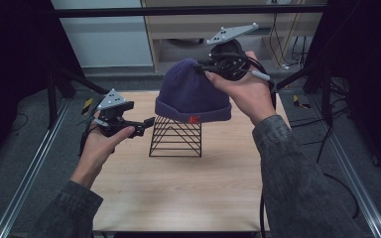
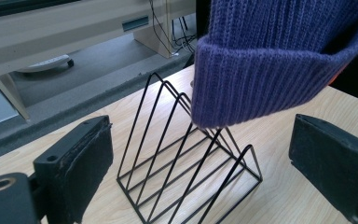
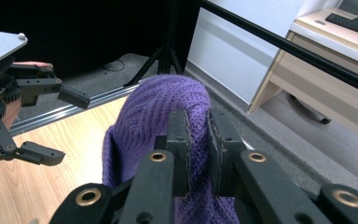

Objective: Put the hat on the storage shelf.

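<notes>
- Beanie [image 1: 192, 94], purple ribbed knit with a folded cuff and a small red mark on the cuff, hangs above the black wire rack [image 1: 176, 136], its cuff touching or just clearing the rack's peaks; which of the two cannot be told.
- Right gripper [image 1: 204, 67] pinches the beanie's crown from the far right side of the rack; in the right gripper view its jaws are pressed together on a fold of the knit [image 3: 168, 112].
- Left gripper [image 1: 148, 125] hovers just to the left of the rack, near its top, with jaws spread wide and nothing between them.
- Seen from the left gripper view, the cuff [image 2: 270, 79] lies ahead and above the open jaws, with the rack [image 2: 186, 154] ahead and below, standing on the wooden table [image 1: 178, 188].
- Rack's row of triangular wires runs away from the person; the beanie's opening faces down over it.
- Judgement: the left gripper is nearer the cuff's free edge, so a reach forward and up toward the rack's top would meet the cuff.
</notes>
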Demonstrator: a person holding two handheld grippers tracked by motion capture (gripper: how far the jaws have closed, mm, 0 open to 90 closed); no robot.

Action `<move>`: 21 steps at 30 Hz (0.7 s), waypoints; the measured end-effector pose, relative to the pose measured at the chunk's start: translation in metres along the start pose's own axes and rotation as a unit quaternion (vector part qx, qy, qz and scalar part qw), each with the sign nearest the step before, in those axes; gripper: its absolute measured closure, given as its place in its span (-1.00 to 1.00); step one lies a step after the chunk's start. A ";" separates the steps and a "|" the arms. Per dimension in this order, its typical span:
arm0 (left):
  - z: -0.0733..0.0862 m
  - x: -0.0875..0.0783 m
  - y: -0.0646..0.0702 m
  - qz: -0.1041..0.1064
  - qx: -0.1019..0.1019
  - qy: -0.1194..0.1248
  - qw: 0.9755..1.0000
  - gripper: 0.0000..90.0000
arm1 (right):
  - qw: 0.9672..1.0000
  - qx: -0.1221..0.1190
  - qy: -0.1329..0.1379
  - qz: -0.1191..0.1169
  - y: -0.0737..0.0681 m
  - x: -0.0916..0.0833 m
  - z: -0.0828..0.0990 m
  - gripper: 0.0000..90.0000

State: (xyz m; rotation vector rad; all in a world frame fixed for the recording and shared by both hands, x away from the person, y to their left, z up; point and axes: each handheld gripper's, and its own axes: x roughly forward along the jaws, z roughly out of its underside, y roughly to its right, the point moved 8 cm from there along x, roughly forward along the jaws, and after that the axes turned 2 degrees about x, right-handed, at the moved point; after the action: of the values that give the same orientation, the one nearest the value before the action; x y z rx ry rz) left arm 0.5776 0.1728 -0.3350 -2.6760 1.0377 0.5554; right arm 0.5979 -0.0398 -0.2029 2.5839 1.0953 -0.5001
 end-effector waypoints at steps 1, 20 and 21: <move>0.000 0.000 0.000 0.000 0.000 0.000 1.000 -0.87 | 1.000 -0.001 0.001 -0.002 -0.001 0.001 0.000 0.79; 0.001 0.030 0.010 0.031 0.004 -0.017 0.999 -0.88 | 1.000 -0.003 0.000 -0.031 -0.018 0.020 0.000 0.78; 0.002 0.033 0.010 0.035 0.003 -0.019 0.999 -0.88 | 0.999 -0.003 0.000 -0.033 -0.019 0.022 0.000 0.78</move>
State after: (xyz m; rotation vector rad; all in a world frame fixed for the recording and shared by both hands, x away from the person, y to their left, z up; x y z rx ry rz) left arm 0.5929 0.1463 -0.3509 -2.6218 1.1255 0.6135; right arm 0.5980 -0.0136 -0.2149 2.5503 1.1824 -0.5122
